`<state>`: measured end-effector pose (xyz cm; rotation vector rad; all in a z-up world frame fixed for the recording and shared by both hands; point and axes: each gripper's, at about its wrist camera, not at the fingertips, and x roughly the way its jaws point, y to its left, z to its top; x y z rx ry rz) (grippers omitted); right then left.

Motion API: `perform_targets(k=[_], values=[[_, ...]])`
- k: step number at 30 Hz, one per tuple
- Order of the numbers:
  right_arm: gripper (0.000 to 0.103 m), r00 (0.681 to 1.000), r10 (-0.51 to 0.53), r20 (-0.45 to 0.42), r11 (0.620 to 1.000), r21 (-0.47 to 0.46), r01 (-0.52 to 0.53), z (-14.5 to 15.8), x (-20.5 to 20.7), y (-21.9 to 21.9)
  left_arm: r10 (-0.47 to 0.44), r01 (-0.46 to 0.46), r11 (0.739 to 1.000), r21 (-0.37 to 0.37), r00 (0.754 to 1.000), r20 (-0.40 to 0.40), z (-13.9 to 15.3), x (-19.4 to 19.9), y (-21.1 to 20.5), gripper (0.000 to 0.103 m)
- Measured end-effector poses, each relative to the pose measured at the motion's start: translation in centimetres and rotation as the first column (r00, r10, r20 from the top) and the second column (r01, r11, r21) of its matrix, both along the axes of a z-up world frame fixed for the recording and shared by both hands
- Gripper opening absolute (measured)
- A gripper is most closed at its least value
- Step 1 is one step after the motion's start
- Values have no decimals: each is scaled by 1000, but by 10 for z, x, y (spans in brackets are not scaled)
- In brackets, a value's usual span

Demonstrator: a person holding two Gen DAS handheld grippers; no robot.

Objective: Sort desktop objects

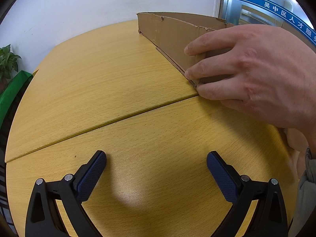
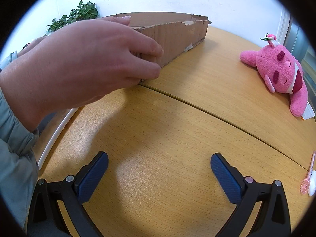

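A low open cardboard box (image 1: 173, 31) stands on the wooden table (image 1: 110, 79); it also shows in the right wrist view (image 2: 177, 35). A bare hand (image 1: 252, 69) grips its near corner, also seen in the right wrist view (image 2: 83, 59). A pink plush toy (image 2: 280, 71) lies at the right. A pink spoon (image 2: 308, 177) lies at the far right edge. My left gripper (image 1: 156, 164) is open and empty above bare table. My right gripper (image 2: 159, 165) is open and empty above bare table.
A seam (image 1: 110, 121) runs across the tabletop between two table sections. A potted plant (image 2: 77, 15) stands behind the box, and it also shows in the left wrist view (image 1: 7, 61). A green bag (image 1: 11, 94) sits off the table's left edge. A white wall is behind.
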<state>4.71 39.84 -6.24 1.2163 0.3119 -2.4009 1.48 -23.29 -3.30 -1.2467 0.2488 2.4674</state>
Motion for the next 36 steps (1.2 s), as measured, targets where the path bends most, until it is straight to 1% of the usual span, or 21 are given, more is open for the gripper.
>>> perform_targets(k=[4, 36], values=[[103, 1000, 0, 2, 1000, 1, 0, 2, -1, 0, 0, 0, 1000, 0, 1000, 0, 4, 0, -2, 103], [103, 1000, 1, -1, 1000, 0, -1, -1, 0, 0, 0, 0, 1000, 0, 1000, -1, 6, -1, -2, 103]])
